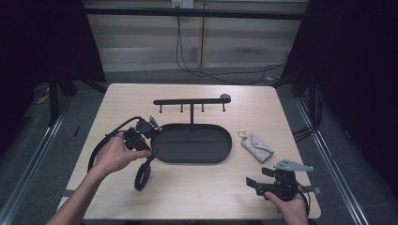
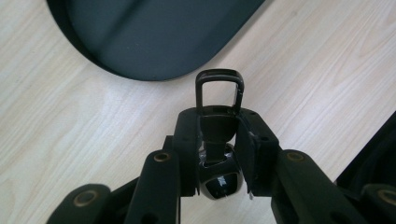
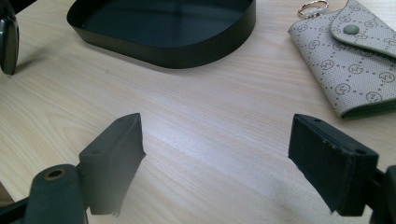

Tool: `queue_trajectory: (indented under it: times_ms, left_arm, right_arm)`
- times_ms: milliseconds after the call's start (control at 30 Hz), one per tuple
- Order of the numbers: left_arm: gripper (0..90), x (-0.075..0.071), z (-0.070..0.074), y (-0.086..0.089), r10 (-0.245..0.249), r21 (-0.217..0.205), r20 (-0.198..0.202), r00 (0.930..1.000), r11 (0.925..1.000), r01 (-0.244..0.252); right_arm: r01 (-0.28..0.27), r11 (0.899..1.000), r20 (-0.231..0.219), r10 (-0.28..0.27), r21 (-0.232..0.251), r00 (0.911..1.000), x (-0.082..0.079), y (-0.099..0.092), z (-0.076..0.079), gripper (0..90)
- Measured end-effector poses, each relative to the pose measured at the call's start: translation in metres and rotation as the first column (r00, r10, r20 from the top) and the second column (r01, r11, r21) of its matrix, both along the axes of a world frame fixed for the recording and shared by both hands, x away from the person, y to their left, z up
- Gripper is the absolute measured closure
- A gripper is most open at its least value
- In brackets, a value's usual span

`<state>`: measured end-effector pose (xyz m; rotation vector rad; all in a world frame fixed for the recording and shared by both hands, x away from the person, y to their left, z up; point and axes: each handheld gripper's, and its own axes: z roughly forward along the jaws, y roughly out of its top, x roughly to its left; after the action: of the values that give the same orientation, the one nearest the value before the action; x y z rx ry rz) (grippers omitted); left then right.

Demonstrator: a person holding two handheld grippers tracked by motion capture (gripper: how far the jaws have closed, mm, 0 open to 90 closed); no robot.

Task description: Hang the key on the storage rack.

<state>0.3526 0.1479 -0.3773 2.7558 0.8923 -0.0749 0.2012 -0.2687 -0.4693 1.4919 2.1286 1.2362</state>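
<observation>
Table (image 1: pixel 197 187): pale wood surface; all items rest on it or hang just above it.
Tray (image 1: pixel 195 143): black oval dish at centre, nothing visible inside it; a hook rack (image 1: pixel 191 101) stands on a post at its far rim, all four pegs bare.
Key pouch (image 1: pixel 257 147): grey patterned pouch with a ring, lying right of the tray, untouched.
Left tongs (image 1: pixel 151 151): my jaws are clamped on the car key (image 2: pixel 215 140), gripping its neck; the carabiner loop (image 2: pixel 219 91) sticks out past the tips and the fob hangs below, beside the tray's left end.
Right tongs (image 3: pixel 219 163): my jaws stand wide, nothing between them, parked near the table's front right.
Progress: key picked up, I judge; hanging or depositing it remains, pouch likewise.
</observation>
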Motion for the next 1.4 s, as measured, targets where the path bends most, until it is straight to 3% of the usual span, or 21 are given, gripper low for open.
queue_trajectory:
  times_ms: [233,333,433,633,700,1233,1400]
  left_arm:
    - [70.8,-0.001,0.011,0.005,0.013,-0.01,0.029,0.9995,0.9999,-0.012]
    - [70.9,0.001,0.013,0.007,0.04,0.023,0.044,0.9982,0.9989,-0.041]
    - [70.8,0.002,0.018,0.011,0.058,-0.007,0.047,0.9972,0.9983,-0.058]
    - [70.9,0.001,0.026,0.013,0.044,0.002,0.057,0.9974,0.999,-0.045]
    - [70.9,0.001,0.027,0.014,0.077,-0.008,0.074,0.9943,0.997,-0.077]
    - [70.8,0.002,0.04,0.021,0.103,-0.006,0.057,0.9931,0.9947,-0.103]
    - [70.8,0.002,0.045,0.021,0.089,-0.001,0.059,0.9942,0.996,-0.089]
  right_arm:
    - [0.008,1.0,-0.01,-0.008,-0.01,0.9999,0.001,-0.001,-0.001,17.5]
    - [0.007,1.0,-0.01,-0.007,-0.01,0.9999,0.001,0.0,-0.001,17.5]
    - [0.006,1.0,-0.008,-0.006,-0.014,1.0,0.001,0.0,-0.001,17.7]
    - [0.005,1.0,-0.011,-0.006,-0.015,0.9999,0.001,0.0,-0.001,17.7]
    - [0.006,1.0,-0.011,-0.006,-0.015,0.9999,0.001,0.0,-0.001,17.7]
    - [0.002,1.0,-0.015,-0.002,-0.02,0.9999,0.001,0.0,-0.001,17.8]
    - [0.001,1.0,-0.021,-0.001,-0.02,0.9998,0.001,0.0,-0.001,17.9]
